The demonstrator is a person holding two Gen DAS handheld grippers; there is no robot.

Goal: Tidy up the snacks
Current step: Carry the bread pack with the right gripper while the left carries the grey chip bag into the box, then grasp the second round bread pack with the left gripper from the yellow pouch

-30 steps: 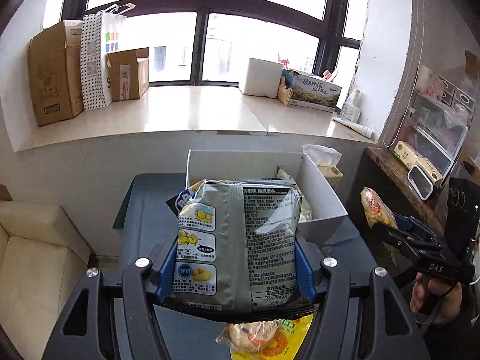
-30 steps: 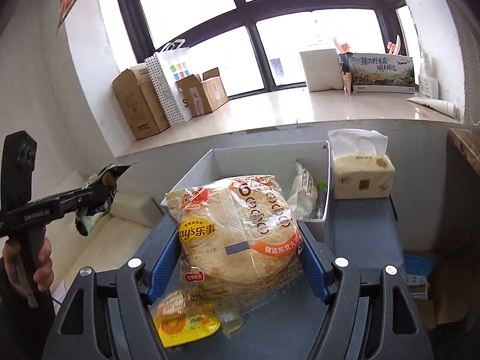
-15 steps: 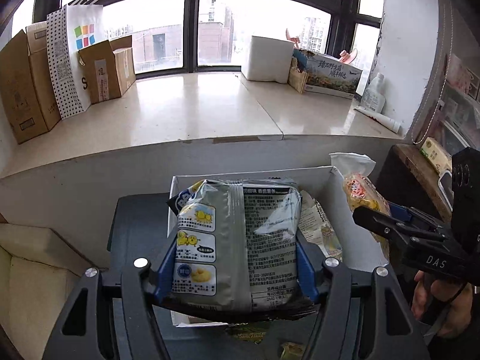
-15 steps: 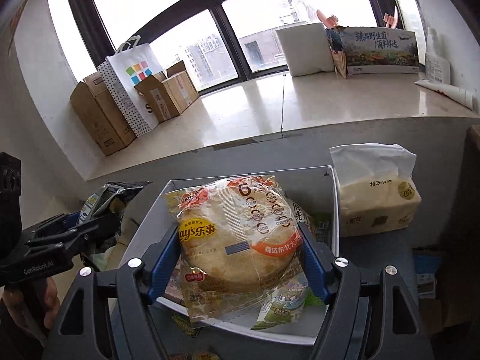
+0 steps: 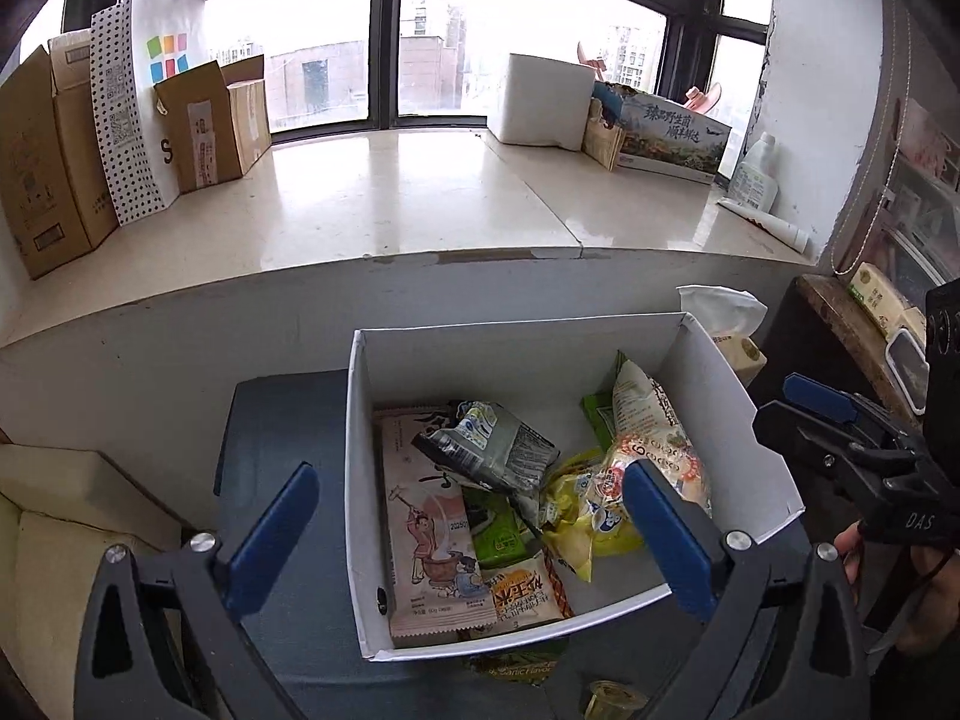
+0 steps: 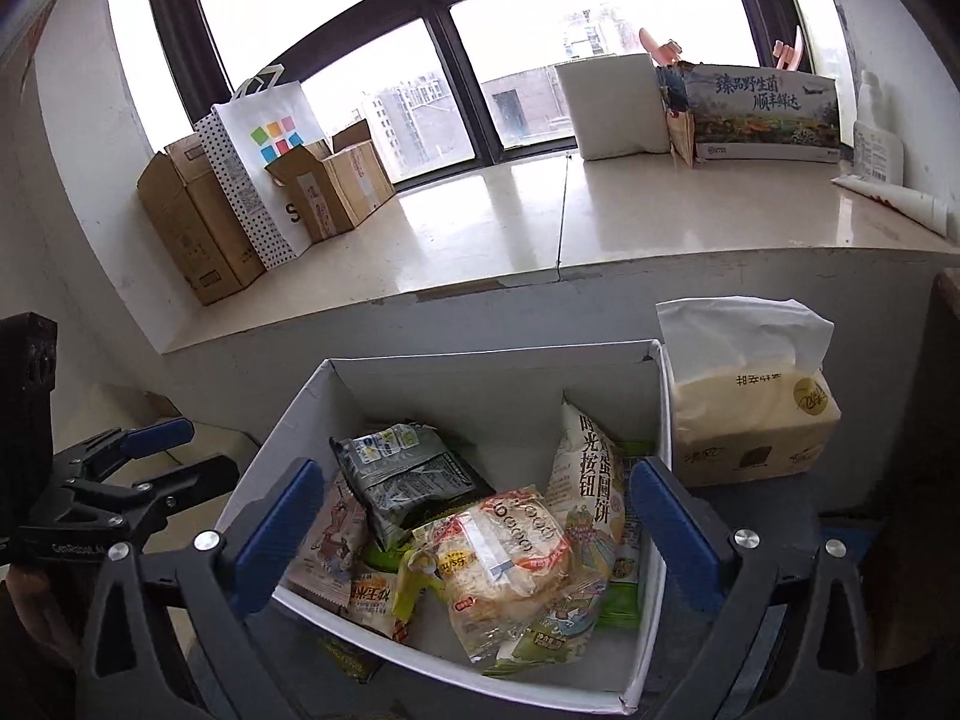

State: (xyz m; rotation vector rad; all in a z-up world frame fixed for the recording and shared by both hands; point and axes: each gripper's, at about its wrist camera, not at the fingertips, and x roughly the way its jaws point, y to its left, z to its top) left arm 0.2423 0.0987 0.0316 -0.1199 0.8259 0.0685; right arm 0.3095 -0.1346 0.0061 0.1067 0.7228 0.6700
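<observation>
A white open box [image 5: 738, 414] [image 6: 288, 414] sits on a dark table and holds several snack packs. A grey chip bag [image 5: 489, 444] [image 6: 405, 477] lies on top at the left. An orange round-crisps bag [image 5: 657, 462] [image 6: 507, 552] lies at the right. My left gripper [image 5: 465, 531] is open and empty above the box's front left. My right gripper [image 6: 471, 525] is open and empty above the box. Each gripper also shows from the side in the other's view, the right one [image 5: 840, 426] and the left one [image 6: 138, 462].
A tissue pack [image 6: 750, 414] [image 5: 729, 330] stands right of the box. A pale stone windowsill [image 5: 390, 198] behind holds cardboard boxes [image 5: 204, 120], a paper bag [image 6: 264, 162] and a white block [image 6: 612, 105]. A snack pack [image 5: 516, 663] lies on the table in front of the box.
Both grippers opened and let go: the grey chip bag and the orange crisps bag dropped into the white box. Both cameras moved forward over the box.
</observation>
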